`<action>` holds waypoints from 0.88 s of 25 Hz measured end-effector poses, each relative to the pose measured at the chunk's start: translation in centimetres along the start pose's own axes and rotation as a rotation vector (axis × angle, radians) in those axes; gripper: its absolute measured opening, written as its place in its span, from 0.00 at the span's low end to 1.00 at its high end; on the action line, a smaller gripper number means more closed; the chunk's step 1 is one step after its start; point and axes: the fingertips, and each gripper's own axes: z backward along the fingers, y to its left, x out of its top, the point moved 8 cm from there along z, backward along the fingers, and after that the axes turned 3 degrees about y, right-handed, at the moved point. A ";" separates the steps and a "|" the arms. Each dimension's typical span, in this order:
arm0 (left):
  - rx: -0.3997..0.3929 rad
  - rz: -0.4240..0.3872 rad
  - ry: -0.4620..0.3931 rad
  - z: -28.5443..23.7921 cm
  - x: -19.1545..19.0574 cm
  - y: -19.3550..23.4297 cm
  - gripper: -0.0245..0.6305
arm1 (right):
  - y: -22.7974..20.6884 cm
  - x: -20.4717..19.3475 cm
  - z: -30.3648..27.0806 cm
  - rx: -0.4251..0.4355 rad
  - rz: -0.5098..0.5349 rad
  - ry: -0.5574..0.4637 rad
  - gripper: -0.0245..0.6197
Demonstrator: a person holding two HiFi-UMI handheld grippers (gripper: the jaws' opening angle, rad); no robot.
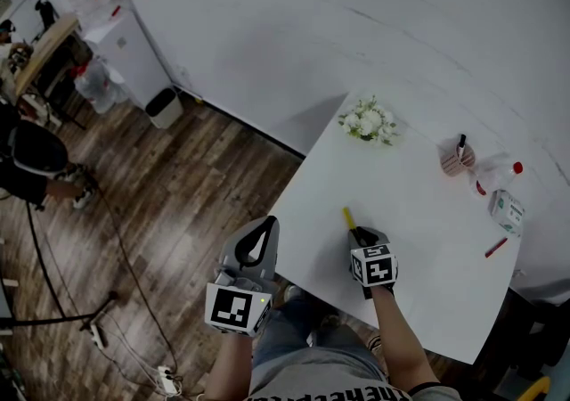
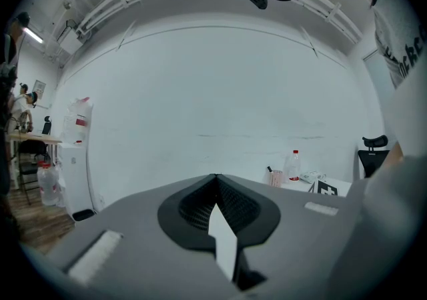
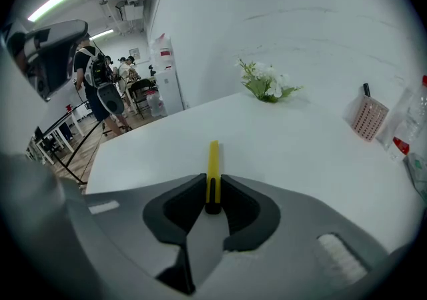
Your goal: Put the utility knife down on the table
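Two grippers in view. Right gripper (image 3: 213, 193) is clenched on the yellow utility knife (image 3: 213, 159), jaws pinching its dark rear end, the yellow body sticking out forward over the white table (image 1: 419, 239). Can't tell if the knife touches the tabletop. Left gripper (image 2: 217, 182) has jaws pressed together with nothing between them, held off the table's left edge above the wood floor (image 1: 178, 185). Far side of the table: white flowers (image 1: 368, 120), pink holder (image 1: 458, 159), red-capped bottle (image 1: 499, 176). Red pen (image 1: 496, 247) near the right edge.
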 end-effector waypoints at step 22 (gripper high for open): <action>-0.037 -0.006 -0.010 0.2 0.4 -2.3 0.06 | 0.4 1.1 5.0 0.036 -0.026 -0.196 0.04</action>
